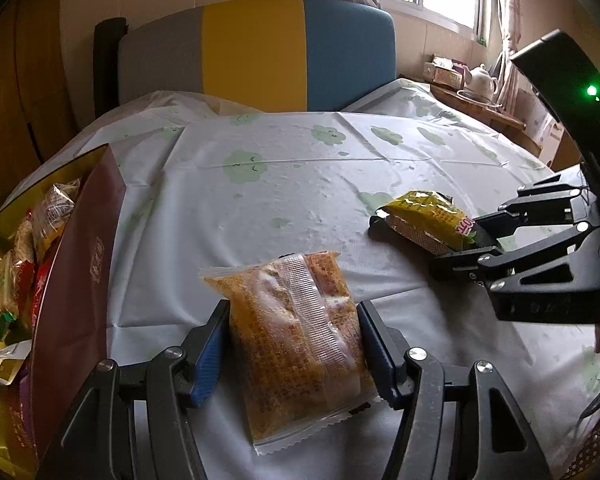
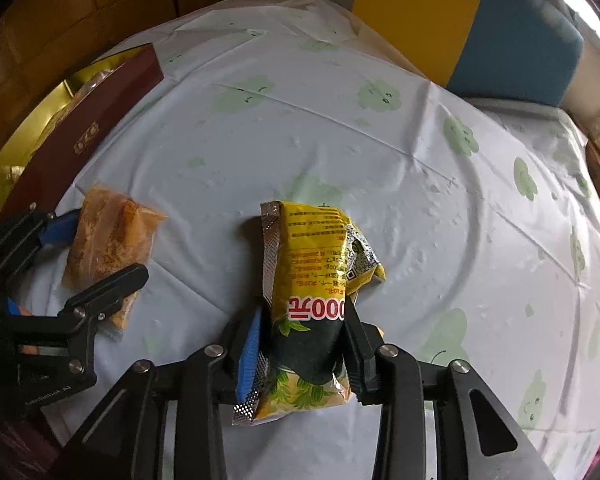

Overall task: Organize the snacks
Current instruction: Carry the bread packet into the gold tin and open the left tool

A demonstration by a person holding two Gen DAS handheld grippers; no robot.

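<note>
Both grippers held snack packets.
Our left gripper (image 1: pixel 294 344) clamped the clear-wrapped orange snack packet (image 1: pixel 296 340); our right gripper (image 2: pixel 302 344) squeezed the crinkly yellow foil packet (image 2: pixel 312 280), which we judged might slip.

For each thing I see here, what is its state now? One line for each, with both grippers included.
left gripper: shut on the orange snack packet.
orange snack packet: sealed, lying flat on the tablecloth.
right gripper: shut on the yellow snack packet.
yellow snack packet: sealed, crumpled, on the tablecloth.
gift box: open, snacks inside.
tablecloth: spread out, creased.
</note>
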